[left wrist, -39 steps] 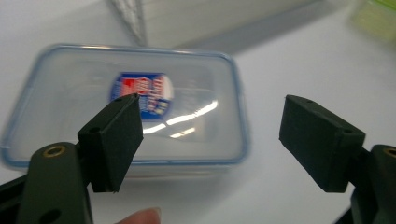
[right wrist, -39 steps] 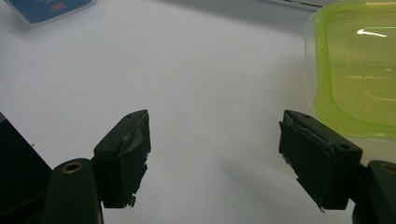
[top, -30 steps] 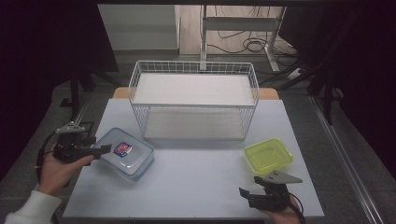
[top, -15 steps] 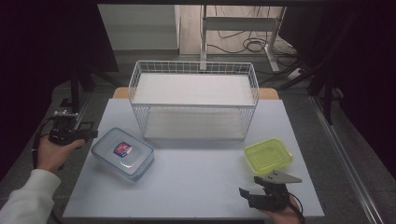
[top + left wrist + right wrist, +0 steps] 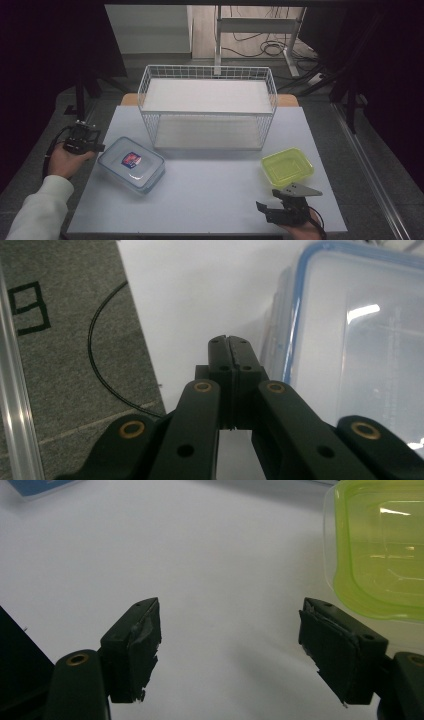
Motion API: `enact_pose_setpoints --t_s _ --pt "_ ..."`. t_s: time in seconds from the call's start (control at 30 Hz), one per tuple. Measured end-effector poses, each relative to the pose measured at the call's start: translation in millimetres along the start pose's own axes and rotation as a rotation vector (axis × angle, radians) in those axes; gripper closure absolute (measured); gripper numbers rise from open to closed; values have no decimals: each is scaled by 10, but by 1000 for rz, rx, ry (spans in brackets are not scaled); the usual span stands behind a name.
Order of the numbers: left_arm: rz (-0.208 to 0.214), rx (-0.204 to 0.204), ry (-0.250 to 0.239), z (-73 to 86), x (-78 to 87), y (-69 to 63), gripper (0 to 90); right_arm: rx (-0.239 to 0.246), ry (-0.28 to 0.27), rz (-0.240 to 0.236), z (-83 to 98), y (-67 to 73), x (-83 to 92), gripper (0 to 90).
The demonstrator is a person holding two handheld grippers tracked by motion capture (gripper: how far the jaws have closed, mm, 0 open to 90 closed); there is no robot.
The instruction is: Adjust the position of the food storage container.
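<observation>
A clear lidded container with a blue rim [image 5: 131,164] lies on the left of the white table. My left gripper [image 5: 97,147] sits just off the container's left side, at the table's edge. In the left gripper view the jaws [image 5: 230,342] have just been closing and now meet with nothing between them, the container [image 5: 360,355] lying to their right. A yellow-green container [image 5: 287,166] rests at the right. Near the front edge my right gripper [image 5: 274,201] stands open; its pads [image 5: 135,645] are wide apart over bare table, short of the green container [image 5: 385,555].
A white wire basket [image 5: 207,68] stands at the back middle of the table [image 5: 210,200]. A black cable [image 5: 100,365] lies on the grey floor past the table's left edge. A person's white sleeve [image 5: 40,210] enters at the bottom left.
My left gripper has pulled away from the clear container toward the table's left edge, and its jaws have gone from open to shut. The right gripper has stayed put.
</observation>
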State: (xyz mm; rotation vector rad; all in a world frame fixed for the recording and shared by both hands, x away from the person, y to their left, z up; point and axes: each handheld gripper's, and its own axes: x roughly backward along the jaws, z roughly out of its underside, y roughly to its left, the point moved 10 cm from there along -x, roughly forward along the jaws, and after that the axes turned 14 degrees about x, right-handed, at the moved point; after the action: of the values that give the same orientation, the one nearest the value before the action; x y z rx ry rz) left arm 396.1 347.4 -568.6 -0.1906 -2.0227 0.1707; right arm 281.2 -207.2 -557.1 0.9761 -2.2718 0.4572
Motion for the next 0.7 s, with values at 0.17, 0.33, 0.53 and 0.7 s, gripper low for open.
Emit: enact_pose_setpoints --t_s 0.17,0.33,0.53,0.7 --pt "5 -15 7 3 6 -37 900 0 3 -1 3 3 -3 249" --pt "14 -18 15 31 27 -57 900 0 5 0 4 1 -8 249" --pt "50 -34 27 128 39 -123 900 1 6 0 0 5 -9 249" --pt "71 -80 36 237 71 -288 900 1 14 3 5 2 -9 249"
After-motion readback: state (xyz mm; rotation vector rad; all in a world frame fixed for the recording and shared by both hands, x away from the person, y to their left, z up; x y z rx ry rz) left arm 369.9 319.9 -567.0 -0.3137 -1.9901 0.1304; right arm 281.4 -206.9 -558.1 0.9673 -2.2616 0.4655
